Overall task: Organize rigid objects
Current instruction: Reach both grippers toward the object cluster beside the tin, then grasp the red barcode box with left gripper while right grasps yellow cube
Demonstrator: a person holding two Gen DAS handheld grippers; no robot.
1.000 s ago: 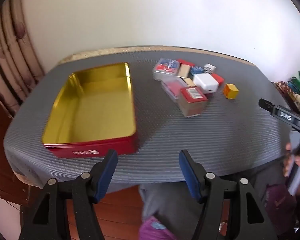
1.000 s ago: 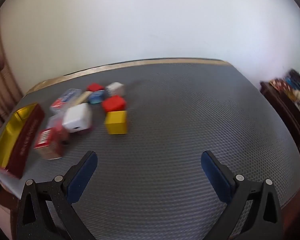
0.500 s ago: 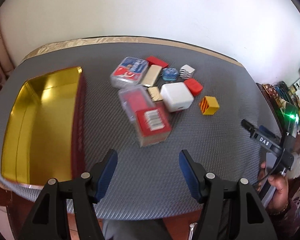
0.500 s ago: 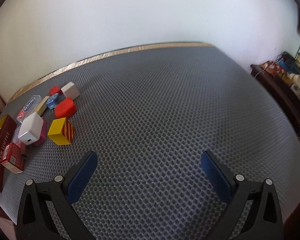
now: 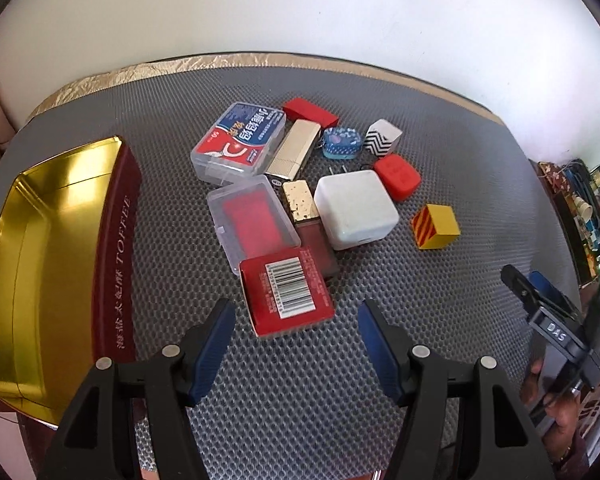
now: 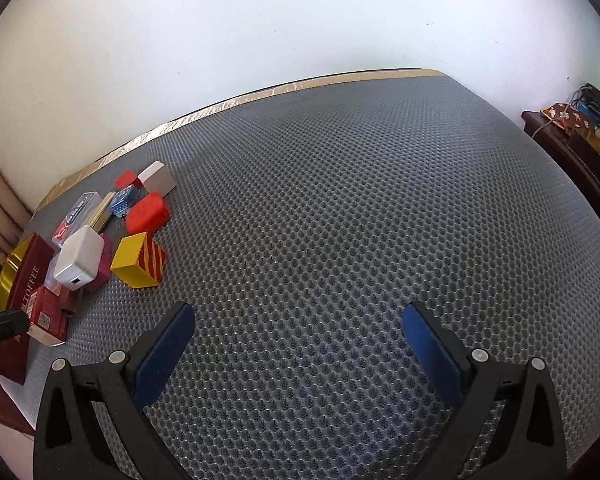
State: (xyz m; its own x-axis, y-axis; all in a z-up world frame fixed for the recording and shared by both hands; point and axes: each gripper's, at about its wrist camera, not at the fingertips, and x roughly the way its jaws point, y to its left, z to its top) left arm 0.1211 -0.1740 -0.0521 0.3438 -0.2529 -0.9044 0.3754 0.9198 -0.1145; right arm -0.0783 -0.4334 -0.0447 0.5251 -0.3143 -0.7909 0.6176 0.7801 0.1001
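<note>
An open red toffee tin (image 5: 114, 240) with a gold inside lies at the left of the grey mat. A cluster of small objects lies to its right: a red barcode box (image 5: 286, 296), a clear case with a red insert (image 5: 252, 220), a blue-red clear case (image 5: 238, 142), a white charger (image 5: 354, 208), a yellow striped cube (image 5: 436, 226). My left gripper (image 5: 296, 314) is open and empty, just in front of the red barcode box. My right gripper (image 6: 298, 320) is open and empty over bare mat, to the right of the yellow cube (image 6: 140, 260).
A gold lighter (image 5: 294, 148), a blue tin (image 5: 340, 142), a zigzag cube (image 5: 382, 138) and two red blocks (image 5: 396, 176) lie at the back of the cluster. A dark side table (image 6: 572, 148) with clutter stands to the right. The mat's gold rear edge (image 6: 300, 86) meets a white wall.
My left gripper has moved forward over the mat toward the red barcode box. My right gripper has shifted a little toward the cluster. Both stay open.
</note>
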